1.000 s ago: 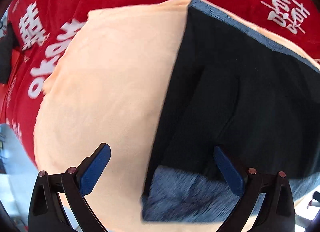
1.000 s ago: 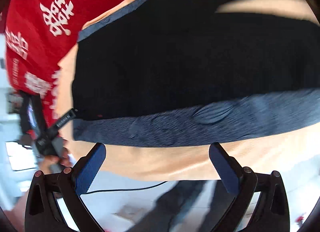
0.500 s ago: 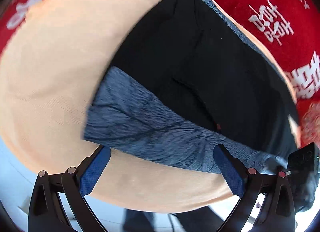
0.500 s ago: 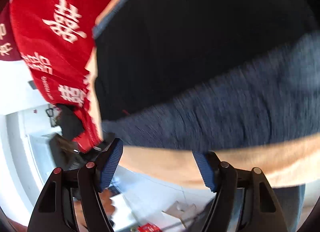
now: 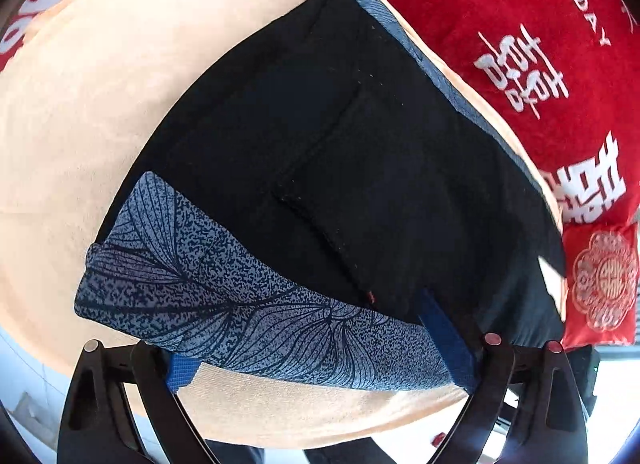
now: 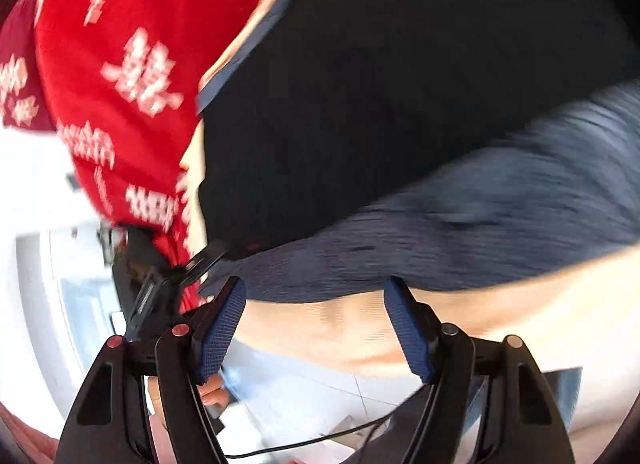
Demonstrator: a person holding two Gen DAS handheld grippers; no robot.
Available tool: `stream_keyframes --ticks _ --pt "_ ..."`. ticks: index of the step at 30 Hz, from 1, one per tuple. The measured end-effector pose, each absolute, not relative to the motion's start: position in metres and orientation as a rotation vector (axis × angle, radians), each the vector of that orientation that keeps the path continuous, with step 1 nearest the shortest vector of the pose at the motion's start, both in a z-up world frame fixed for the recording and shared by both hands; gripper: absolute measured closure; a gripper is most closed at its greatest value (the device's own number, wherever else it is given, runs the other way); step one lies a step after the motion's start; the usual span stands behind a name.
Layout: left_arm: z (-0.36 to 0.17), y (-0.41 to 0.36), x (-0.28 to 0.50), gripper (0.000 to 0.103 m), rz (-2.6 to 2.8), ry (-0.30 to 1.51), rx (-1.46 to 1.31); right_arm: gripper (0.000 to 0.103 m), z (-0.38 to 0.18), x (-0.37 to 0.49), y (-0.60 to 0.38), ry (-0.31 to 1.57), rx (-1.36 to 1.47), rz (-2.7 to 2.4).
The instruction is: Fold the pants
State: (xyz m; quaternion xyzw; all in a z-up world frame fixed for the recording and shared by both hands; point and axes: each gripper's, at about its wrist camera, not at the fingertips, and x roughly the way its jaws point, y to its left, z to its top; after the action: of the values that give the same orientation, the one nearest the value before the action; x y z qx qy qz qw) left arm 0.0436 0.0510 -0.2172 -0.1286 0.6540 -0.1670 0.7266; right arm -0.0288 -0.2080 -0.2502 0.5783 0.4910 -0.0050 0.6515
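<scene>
Black pants with a blue leaf-patterned band along their near edge lie flat on a peach cloth. My left gripper straddles that band and its jaws are closing. One blue pad is tucked under the band's edge, and the other pad rests on top of the fabric. The right wrist view is blurred. There my right gripper stands open at the band's near edge, with peach cloth between its fingers and the black pants beyond.
A red blanket with white characters lies under the peach cloth, and a small red embroidered cushion sits at the right. White floor and a cable show below the cloth's edge. A hand holds a black device at the left.
The left view swung from the pants' side round to the blue band, and its fingers came onto the band. The right gripper narrowed and dropped toward the band's near edge.
</scene>
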Motion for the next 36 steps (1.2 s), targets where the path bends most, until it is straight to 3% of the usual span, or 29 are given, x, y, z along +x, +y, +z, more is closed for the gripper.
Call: stream_keyframes --ticks 2,10,13,15,17,20,28,34,36 --pt "-0.214 0.055 0.044 0.017 -0.383 1.436 -0.264 0.028 -0.255 -0.045 -0.220 1.079 1.366 -0.052" --pt "-0.213 0.044 0.049 0.017 -0.424 1.431 -0.169 0.033 -0.253 -0.090 -0.258 0.886 1.521 -0.185" --pt "-0.220 0.033 0.042 0.017 -0.416 1.416 -0.077 0.058 -0.268 -0.098 -0.267 0.807 1.653 -0.189" --pt "-0.218 0.023 0.039 0.018 -0.414 1.414 -0.007 0.090 -0.270 -0.099 -0.272 0.796 1.685 -0.167" --pt "-0.214 0.022 0.044 0.051 -0.408 1.424 -0.030 0.091 -0.252 -0.087 -0.279 0.821 1.634 -0.144" --pt "-0.203 0.028 0.060 0.064 -0.408 1.437 -0.149 0.091 -0.211 -0.060 -0.292 0.846 1.524 -0.085" --pt "-0.134 -0.006 0.137 0.064 -0.393 1.255 -0.140 0.091 -0.136 0.049 -0.358 0.880 1.264 0.028" --pt "-0.157 -0.049 0.212 0.063 -0.327 1.177 -0.049 0.091 -0.164 0.150 -0.408 1.010 1.107 0.020" --pt "-0.172 -0.061 0.229 0.056 -0.273 1.172 0.001 0.089 -0.184 0.179 -0.418 1.073 1.052 0.012"
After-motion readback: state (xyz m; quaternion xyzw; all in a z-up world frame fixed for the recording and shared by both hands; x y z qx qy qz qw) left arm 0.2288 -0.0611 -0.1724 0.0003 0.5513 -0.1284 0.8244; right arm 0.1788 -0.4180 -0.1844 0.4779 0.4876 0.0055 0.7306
